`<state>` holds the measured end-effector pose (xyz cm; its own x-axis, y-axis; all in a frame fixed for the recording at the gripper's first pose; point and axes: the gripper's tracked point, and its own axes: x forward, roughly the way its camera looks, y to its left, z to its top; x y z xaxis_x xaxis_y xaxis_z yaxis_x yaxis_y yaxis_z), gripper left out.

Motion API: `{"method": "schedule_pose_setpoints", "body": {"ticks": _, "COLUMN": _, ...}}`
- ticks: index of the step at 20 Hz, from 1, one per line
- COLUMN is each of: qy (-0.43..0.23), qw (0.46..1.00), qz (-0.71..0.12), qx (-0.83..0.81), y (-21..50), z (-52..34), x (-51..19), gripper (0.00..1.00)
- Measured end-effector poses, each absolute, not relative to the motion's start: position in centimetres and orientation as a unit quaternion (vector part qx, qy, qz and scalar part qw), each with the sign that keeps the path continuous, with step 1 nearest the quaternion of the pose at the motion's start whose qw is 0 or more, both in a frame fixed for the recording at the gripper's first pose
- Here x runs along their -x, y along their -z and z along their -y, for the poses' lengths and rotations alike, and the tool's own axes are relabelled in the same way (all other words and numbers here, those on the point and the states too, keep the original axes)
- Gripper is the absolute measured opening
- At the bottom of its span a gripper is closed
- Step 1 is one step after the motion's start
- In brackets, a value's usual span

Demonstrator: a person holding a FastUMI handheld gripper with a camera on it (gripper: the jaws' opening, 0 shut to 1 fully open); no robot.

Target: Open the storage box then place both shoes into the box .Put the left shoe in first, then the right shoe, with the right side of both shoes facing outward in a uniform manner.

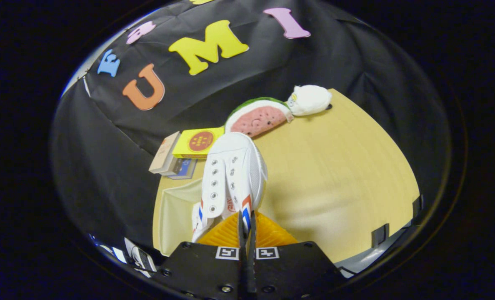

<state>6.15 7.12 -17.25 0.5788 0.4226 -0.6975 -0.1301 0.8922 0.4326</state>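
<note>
My gripper (246,221) is closed on the rear collar of the white shoe (231,175), both fingers pinching it. Beneath the shoe lies the pale storage box (174,212) on the wooden table (335,175); its contents cannot be determined.

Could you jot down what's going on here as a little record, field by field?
gripper: fingers closed on the shoe
shoe: white, held up, toe pointing away from the fingers
table: pale wood
beyond the shoe: watermelon plush, white plush, yellow box, books
beside the shoe: white storage box, partly hidden
</note>
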Motion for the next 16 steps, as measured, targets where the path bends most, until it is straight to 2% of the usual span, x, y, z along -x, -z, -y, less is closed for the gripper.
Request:
{"method": "schedule_pose_setpoints", "body": {"ticks": 7, "qy": -0.192, "qw": 0.866, "qz": -0.442, "qx": -0.132, "y": 18.5, "z": -18.2, "x": -4.0, "gripper": 0.00}}
{"method": "schedule_pose_setpoints", "body": {"ticks": 16, "qy": -0.158, "qw": 0.869, "qz": -0.467, "qx": -0.044, "y": 25.7, "z": -19.2, "x": -3.0, "gripper": 0.00}}
